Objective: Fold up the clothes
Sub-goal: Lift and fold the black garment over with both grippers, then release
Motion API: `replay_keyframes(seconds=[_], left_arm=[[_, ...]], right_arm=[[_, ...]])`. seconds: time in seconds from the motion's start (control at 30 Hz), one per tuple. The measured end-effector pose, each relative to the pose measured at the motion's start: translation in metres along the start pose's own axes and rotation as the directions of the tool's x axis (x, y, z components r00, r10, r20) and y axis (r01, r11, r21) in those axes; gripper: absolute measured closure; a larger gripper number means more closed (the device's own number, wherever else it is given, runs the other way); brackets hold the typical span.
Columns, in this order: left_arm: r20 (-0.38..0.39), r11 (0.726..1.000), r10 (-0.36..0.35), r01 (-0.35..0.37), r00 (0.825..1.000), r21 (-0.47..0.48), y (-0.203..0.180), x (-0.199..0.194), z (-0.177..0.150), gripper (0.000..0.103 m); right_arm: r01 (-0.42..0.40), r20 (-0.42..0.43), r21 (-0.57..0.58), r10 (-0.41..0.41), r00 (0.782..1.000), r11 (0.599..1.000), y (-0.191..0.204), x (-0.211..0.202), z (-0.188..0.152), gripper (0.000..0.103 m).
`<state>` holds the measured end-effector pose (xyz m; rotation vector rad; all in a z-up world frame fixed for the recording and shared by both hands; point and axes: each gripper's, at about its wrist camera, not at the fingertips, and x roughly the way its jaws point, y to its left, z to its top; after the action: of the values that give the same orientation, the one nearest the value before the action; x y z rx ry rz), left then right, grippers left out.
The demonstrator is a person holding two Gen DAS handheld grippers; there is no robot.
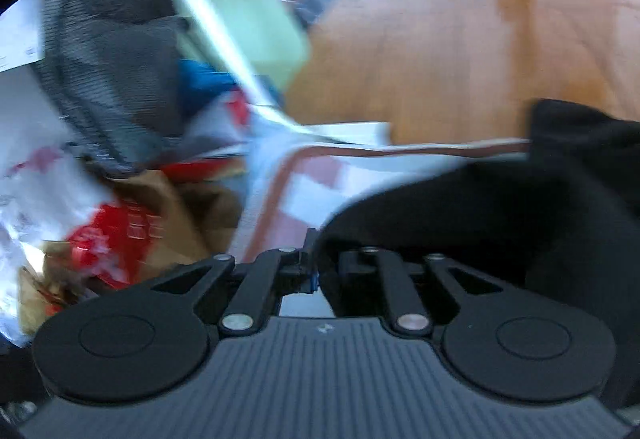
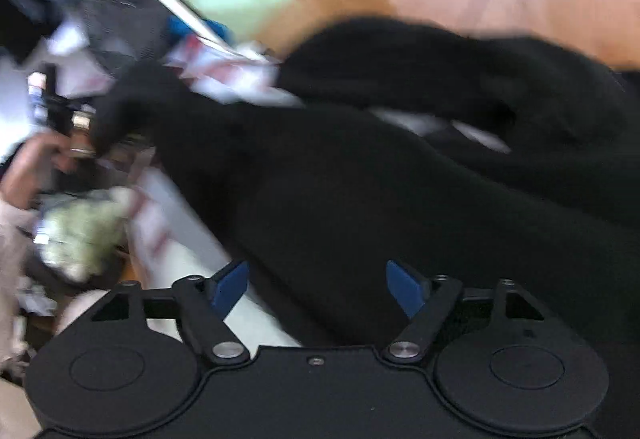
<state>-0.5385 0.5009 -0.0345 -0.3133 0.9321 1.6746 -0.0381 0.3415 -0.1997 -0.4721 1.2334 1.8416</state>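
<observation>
**Left wrist view: black garment pinched; right jaws wide**

Left wrist view: the left hand-held gripper (image 1: 316, 271) has its jaws drawn near together with a fold of the black garment (image 1: 480, 215) pinched between them. The cloth trails to the right over a white-and-red sheet (image 1: 308, 195) near that sheet's far edge.

Right wrist view: the right hand-held gripper (image 2: 318, 289) stands with jaws wide apart, blue pads (image 2: 230, 287) clear, above the black garment (image 2: 360, 207) spread across the sheet (image 2: 176, 235).
</observation>
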Motion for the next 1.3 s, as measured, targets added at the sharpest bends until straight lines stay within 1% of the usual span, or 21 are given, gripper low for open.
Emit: replay_keyframes(seconds=[0.03, 0.07, 0.2, 0.3, 0.37, 0.43, 0.47, 0.53, 0.57, 0.67, 0.7, 0.77, 0.87, 0.9, 1.0, 1.03, 1.1, 1.13, 1.23, 1.27, 1.3], left_arm=[[-0.012, 0.997, 0.062, -0.063, 0.998, -0.039, 0.011, 0.014, 0.000, 0.048], [-0.022, 0.992, 0.087, -0.089, 0.996, -0.091, 0.022, 0.023, -0.004, 0.035], [-0.049, 0.938, 0.091, -0.102, 0.995, -0.330, 0.060, 0.045, -0.030, 0.029], [-0.053, 0.904, -0.082, 0.052, 0.995, -0.424, 0.061, 0.046, -0.056, 0.021], [-0.096, 0.892, -0.188, 0.129, 0.978, -0.434, 0.050, 0.043, -0.079, 0.021], [-0.175, 0.883, -0.241, 0.141, 0.955, -0.448, 0.039, 0.045, -0.108, 0.021], [-0.197, 0.855, -0.286, 0.158, 0.938, -0.494, 0.038, 0.048, -0.123, 0.021], [-0.217, 0.764, -0.400, 0.193, 0.890, -0.615, 0.035, 0.052, -0.156, 0.021], [-0.216, 0.700, -0.466, 0.208, 0.858, -0.683, 0.036, 0.058, -0.170, 0.021], [-0.175, 0.429, -0.683, 0.195, 0.710, -0.882, 0.036, 0.075, -0.213, 0.021], [-0.156, 0.373, -0.713, 0.181, 0.684, -0.910, 0.033, 0.072, -0.222, 0.021], [-0.116, 0.378, -0.709, 0.236, 0.695, -0.895, 0.027, 0.068, -0.223, 0.021], [-0.104, 0.431, -0.656, 0.258, 0.748, -0.865, 0.021, 0.070, -0.212, 0.021], [-0.096, 0.426, -0.653, 0.260, 0.751, -0.866, 0.019, 0.073, -0.210, 0.021], [-0.050, 0.365, -0.683, 0.282, 0.728, -0.887, 0.013, 0.082, -0.204, 0.024], [-0.044, 0.363, -0.683, 0.286, 0.729, -0.887, 0.011, 0.082, -0.201, 0.024], [-0.029, 0.374, -0.670, 0.304, 0.742, -0.876, 0.010, 0.079, -0.192, 0.024], [-0.024, 0.383, -0.662, 0.310, 0.749, -0.870, 0.009, 0.079, -0.188, 0.024], [-0.017, 0.394, -0.640, 0.309, 0.768, -0.866, 0.011, 0.075, -0.184, 0.024], [-0.016, 0.391, -0.637, 0.305, 0.771, -0.869, 0.012, 0.075, -0.185, 0.024], [-0.021, 0.389, -0.636, 0.296, 0.772, -0.872, 0.013, 0.077, -0.185, 0.024]], right_arm=[[0.017, -0.003, 0.014, -0.017, 1.000, 1.000, -0.006, -0.002, -0.008, 0.022], [0.036, -0.008, 0.028, -0.036, 0.999, 0.999, -0.012, -0.004, -0.015, 0.022], [0.154, -0.030, 0.009, -0.154, 0.988, 0.988, -0.019, -0.018, -0.034, 0.022], [0.239, -0.019, 0.000, -0.239, 0.971, 0.971, -0.026, -0.039, -0.045, 0.022], [0.281, -0.013, 0.040, -0.281, 0.960, 0.959, -0.038, -0.057, -0.055, 0.022], [0.313, 0.006, 0.093, -0.315, 0.949, 0.945, -0.052, -0.080, -0.070, 0.022], [0.327, 0.016, 0.122, -0.331, 0.943, 0.937, -0.060, -0.093, -0.079, 0.022], [0.348, 0.035, 0.194, -0.361, 0.932, 0.917, -0.068, -0.114, -0.097, 0.024], [0.359, 0.053, 0.238, -0.381, 0.923, 0.903, -0.070, -0.125, -0.107, 0.024], [0.424, 0.135, 0.391, -0.507, 0.852, 0.817, -0.073, -0.162, -0.144, 0.025], [0.435, 0.155, 0.438, -0.542, 0.826, 0.787, -0.074, -0.173, -0.155, 0.024], [0.424, 0.180, 0.510, -0.575, 0.798, 0.749, -0.076, -0.181, -0.172, 0.024], [0.334, 0.194, 0.589, -0.529, 0.826, 0.736, -0.090, -0.184, -0.180, 0.024], [0.286, 0.208, 0.619, -0.504, 0.838, 0.731, -0.095, -0.186, -0.182, 0.024], [0.150, 0.207, 0.705, -0.403, 0.891, 0.693, -0.114, -0.180, -0.192, 0.023], [0.133, 0.199, 0.725, -0.391, 0.899, 0.675, -0.119, -0.176, -0.193, 0.023], [0.147, 0.192, 0.743, -0.418, 0.888, 0.653, -0.127, -0.170, -0.191, 0.023], [0.169, 0.186, 0.746, -0.446, 0.875, 0.644, -0.130, -0.167, -0.188, 0.022], [0.367, 0.150, 0.699, -0.627, 0.764, 0.614, -0.137, -0.157, -0.158, 0.028], [0.402, 0.152, 0.681, -0.655, 0.740, 0.612, -0.137, -0.154, -0.149, 0.053], [0.442, 0.157, 0.656, -0.684, 0.713, 0.612, -0.134, -0.152, -0.139, 0.070]])
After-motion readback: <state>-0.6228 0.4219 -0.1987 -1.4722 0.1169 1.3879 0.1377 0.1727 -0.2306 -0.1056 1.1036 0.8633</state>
